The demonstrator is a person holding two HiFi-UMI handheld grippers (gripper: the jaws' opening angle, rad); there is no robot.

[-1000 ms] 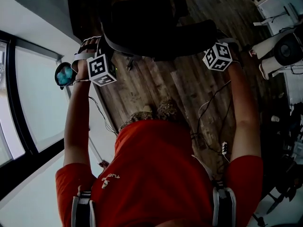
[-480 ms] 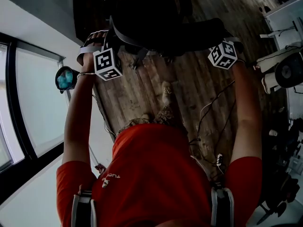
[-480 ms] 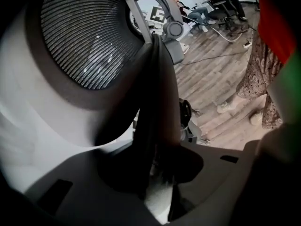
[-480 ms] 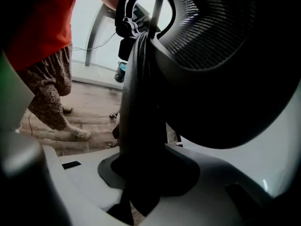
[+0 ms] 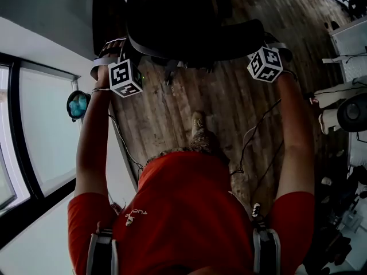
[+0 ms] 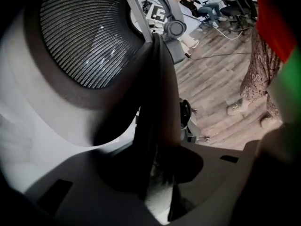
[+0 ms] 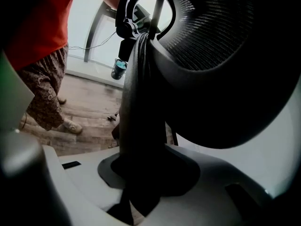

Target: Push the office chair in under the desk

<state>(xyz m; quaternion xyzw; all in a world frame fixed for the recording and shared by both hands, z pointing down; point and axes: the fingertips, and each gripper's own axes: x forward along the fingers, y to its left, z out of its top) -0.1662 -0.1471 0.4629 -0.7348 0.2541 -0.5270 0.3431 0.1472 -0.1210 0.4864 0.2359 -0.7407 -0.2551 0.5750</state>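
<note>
While left gripper [image 6: 162,173], right gripper [image 7: 146,173] clamp it: one office chair [image 5: 183,27].

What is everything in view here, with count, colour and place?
chair: one, black, mesh back, ahead of the person
floor: brown wood planks, underfoot
window: one, dark frame, left
teal object: one, by the window, kind unclear
cables: a few, dark, on the floor at right
white furniture: right edge
shirt: one, red, on the person
left gripper: grey, shut on the chair's back edge
right gripper: grey, shut on the chair's back edge
</note>
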